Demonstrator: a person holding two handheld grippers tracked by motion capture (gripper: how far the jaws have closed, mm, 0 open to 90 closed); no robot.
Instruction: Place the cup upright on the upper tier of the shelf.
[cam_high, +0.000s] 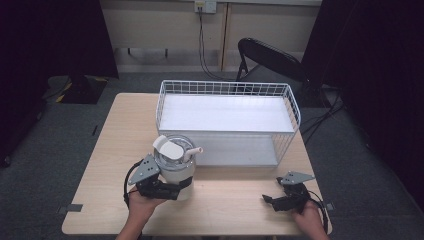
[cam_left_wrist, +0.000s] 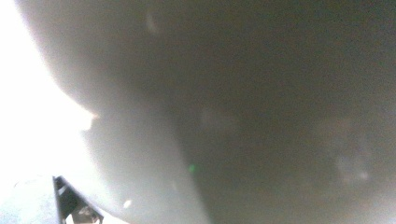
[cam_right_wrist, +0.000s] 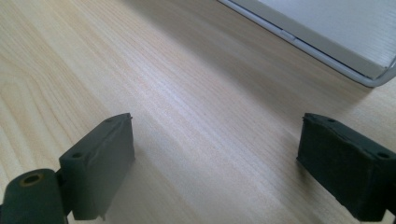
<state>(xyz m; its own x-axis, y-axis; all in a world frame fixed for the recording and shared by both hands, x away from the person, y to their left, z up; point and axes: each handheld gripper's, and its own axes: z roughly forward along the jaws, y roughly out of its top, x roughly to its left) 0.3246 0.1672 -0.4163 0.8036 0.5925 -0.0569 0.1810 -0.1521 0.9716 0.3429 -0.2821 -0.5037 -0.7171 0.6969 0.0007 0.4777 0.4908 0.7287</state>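
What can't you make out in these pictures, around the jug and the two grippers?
- Left gripper jaws: in the high view the jug hides their tips, so the grip stays unclear.
- Jug surface: left gripper view is blurred, too close.
- Jug contents: high view, covered by its lid.
- Wire rack lower shelf: high view, mostly hidden under the top shelf.

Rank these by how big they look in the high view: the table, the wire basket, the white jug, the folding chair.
1. table
2. wire basket
3. folding chair, though it stands farther from the camera and is partly hidden, so its rank is unsure
4. white jug, held in the left tongs
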